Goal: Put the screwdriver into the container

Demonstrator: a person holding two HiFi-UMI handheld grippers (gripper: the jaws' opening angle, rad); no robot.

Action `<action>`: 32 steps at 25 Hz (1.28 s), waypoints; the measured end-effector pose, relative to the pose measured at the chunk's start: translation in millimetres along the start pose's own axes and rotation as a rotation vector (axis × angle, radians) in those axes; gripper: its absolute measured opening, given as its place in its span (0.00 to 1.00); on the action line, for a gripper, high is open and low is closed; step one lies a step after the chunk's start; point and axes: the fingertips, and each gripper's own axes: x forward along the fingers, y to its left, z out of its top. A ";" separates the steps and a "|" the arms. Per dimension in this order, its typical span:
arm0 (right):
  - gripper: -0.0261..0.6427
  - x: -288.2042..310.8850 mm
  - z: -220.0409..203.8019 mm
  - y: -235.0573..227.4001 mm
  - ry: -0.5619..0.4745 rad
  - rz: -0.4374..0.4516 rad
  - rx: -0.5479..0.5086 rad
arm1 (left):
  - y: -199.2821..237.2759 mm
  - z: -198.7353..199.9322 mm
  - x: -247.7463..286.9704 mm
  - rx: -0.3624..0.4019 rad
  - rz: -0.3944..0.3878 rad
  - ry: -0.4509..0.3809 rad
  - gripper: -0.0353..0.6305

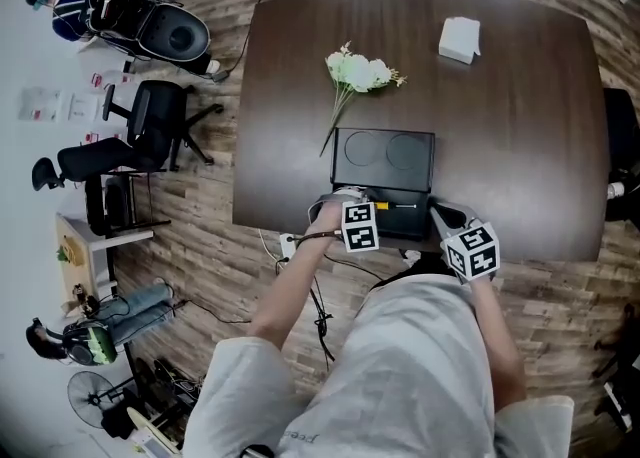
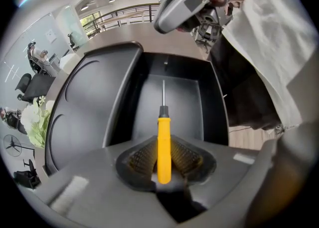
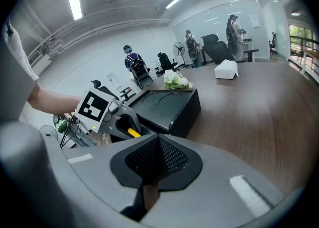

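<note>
Left gripper is clenched on the yellow handle of the screwdriver; the metal shaft points away from the gripper, up the centre of the left gripper view, over the open trough of the black container; whether the tip touches the trough floor cannot be told.

Right gripper has its jaws together with nothing between them; in the head view it sits lower right of the container, just off the near edge of the worktop.

Step judged to be the release, nearly done.

- Lower until the shaft is close to the trough floor.
- Hold the tool level and parallel to the trough walls, so the tip does not catch the far wall.
- Then part the jaws and lift straight back.

Right gripper is best held clear, or used to steady the container wall. Flowers lie beyond the container, upper centre; not involved.
</note>
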 end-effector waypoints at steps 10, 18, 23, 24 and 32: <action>0.04 -0.4 -4.9 1.1 0.004 0.003 0.004 | 3.0 -6.3 -3.8 -0.029 0.020 -0.011 0.28; 0.04 -2.3 -8.3 -0.1 -0.004 0.003 0.006 | 0.7 -7.2 -6.6 -0.047 0.035 -0.015 0.28; 0.04 -5.8 -8.3 0.6 -0.003 0.008 -0.002 | 1.1 -6.6 -13.9 -0.058 0.047 -0.015 0.28; 0.04 -6.8 -7.6 0.5 -0.005 0.009 -0.004 | 1.5 -5.6 -16.6 -0.065 0.052 -0.020 0.28; 0.04 -6.6 -8.4 8.2 -0.008 0.022 -0.028 | 6.4 -2.1 -42.1 -0.188 0.117 -0.111 0.28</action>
